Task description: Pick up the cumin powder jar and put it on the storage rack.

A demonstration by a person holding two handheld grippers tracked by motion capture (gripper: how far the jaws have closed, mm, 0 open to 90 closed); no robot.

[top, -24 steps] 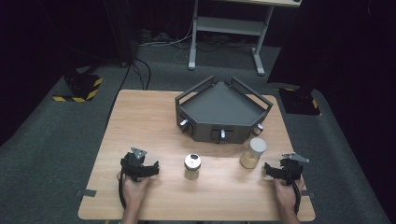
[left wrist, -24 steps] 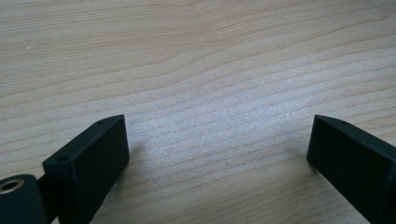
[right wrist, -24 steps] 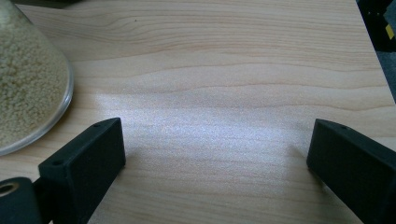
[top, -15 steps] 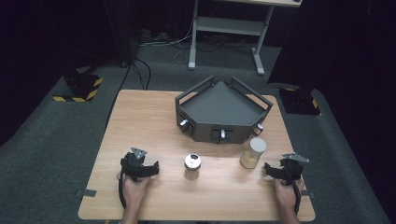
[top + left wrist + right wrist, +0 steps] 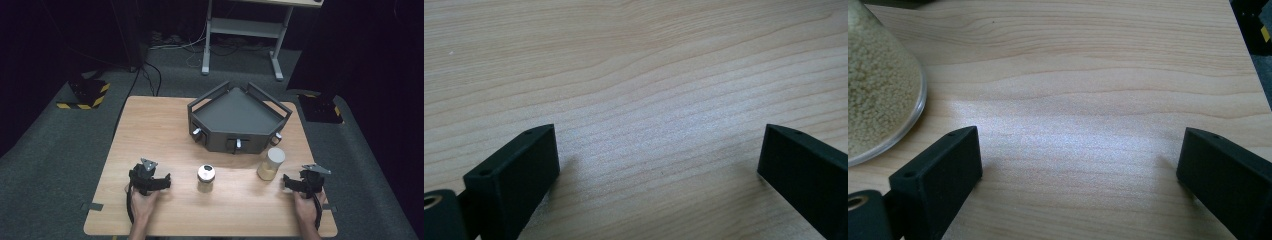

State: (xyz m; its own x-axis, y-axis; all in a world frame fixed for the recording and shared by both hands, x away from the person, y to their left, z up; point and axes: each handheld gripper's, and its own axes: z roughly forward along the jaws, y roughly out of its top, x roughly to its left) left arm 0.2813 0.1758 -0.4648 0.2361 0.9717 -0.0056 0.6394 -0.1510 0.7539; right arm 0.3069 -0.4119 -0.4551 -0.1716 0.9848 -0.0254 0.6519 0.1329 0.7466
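My left gripper (image 5: pixel 150 179) rests low on the wooden table (image 5: pixel 160 130) at the near left, held by a hand. Its jaws stand wide open over bare wood in the left gripper view (image 5: pixel 659 165). My right gripper (image 5: pixel 302 182) sits at the near right, also wide open with nothing between its jaws (image 5: pixel 1080 165). A clear jar of pale grains (image 5: pixel 270 164) stands just left of it and ahead, and its rounded base (image 5: pixel 878 95) shows at the left of the right gripper view. A small jar with a silver lid (image 5: pixel 205 177) stands between the two grippers.
A black angular tray with raised rails (image 5: pixel 235 120) sits at the back middle of the table, with small knobs along its front wall. The table's right edge (image 5: pixel 1248 65) lies close to the right gripper. A metal stand (image 5: pixel 240 30) is on the floor beyond.
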